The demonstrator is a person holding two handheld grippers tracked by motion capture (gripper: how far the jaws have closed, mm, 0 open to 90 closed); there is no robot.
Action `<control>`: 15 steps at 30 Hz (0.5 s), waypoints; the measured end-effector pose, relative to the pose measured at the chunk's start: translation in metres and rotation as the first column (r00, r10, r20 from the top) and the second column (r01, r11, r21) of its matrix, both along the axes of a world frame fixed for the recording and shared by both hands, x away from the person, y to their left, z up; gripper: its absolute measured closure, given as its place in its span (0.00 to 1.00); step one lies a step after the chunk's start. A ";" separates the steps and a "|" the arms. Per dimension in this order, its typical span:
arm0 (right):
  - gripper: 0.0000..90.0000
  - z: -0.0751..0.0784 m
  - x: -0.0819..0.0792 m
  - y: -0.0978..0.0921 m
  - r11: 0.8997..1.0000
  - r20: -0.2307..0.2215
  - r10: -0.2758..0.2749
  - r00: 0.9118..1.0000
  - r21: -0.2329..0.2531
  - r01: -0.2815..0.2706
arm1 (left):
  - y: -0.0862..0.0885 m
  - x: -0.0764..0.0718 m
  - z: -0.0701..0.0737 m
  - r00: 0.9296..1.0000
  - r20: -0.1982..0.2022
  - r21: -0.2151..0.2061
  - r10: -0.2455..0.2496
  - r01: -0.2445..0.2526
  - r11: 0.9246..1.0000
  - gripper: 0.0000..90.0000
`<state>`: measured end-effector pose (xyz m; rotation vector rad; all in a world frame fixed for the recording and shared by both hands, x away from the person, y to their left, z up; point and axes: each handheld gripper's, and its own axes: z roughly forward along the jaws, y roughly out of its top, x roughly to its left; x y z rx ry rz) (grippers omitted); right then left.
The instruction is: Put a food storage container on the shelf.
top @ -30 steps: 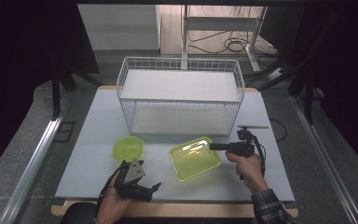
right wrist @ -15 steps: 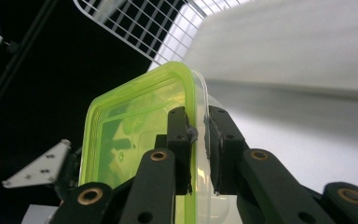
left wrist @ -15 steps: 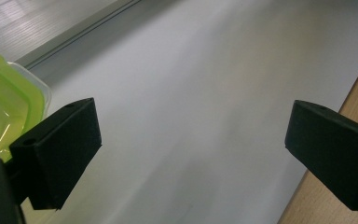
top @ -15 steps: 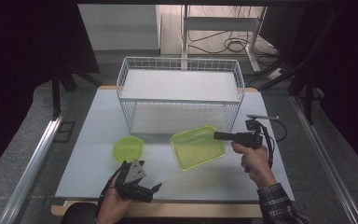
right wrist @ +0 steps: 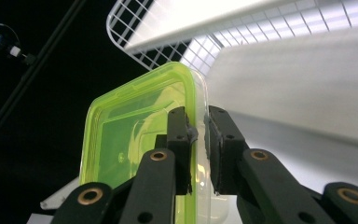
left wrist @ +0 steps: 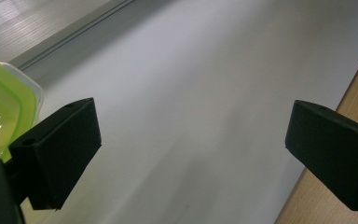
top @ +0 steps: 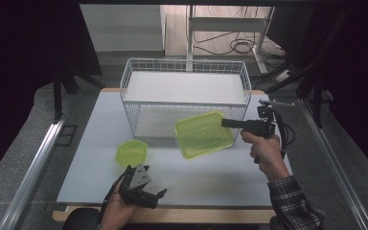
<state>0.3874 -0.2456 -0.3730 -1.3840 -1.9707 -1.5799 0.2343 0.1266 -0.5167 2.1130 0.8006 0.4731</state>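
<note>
right claw (top: 226, 123) clenched on rim of green container (top: 203, 134), held tilted just before wire basket (top: 184, 91); left claw (top: 159, 196) released.

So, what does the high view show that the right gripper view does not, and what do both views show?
High view alone: the small green container on the table and the left gripper, jaws apart, near the front edge. Right gripper view alone: the close grip, where the right gripper pinches the rim of the rectangular green container between its fingertips. Both: that container, held tilted off the table, and the white wire basket behind it.
</note>
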 end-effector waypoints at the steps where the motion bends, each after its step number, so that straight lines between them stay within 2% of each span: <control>1: 0.89 0.003 0.001 0.001 1.000 0.004 -0.003 1.000 0.004 0.003 | -0.001 0.000 0.000 1.000 0.000 0.003 0.003 -0.003 1.000 0.03; 8: 0.89 0.033 0.012 0.008 0.999 0.053 -0.032 0.998 -0.010 0.032 | 0.000 0.000 0.000 1.000 -0.008 -0.006 0.002 -0.002 1.000 0.03; 11: 0.89 0.039 0.016 0.011 0.999 0.062 -0.040 0.997 -0.011 0.040 | 0.000 0.000 0.000 1.000 -0.009 -0.006 0.000 0.000 1.000 0.03; 15: 0.89 0.056 0.029 0.019 0.997 0.085 -0.067 0.994 -0.020 0.069 | -0.001 0.000 0.000 1.000 -0.006 -0.004 -0.003 0.003 1.000 0.03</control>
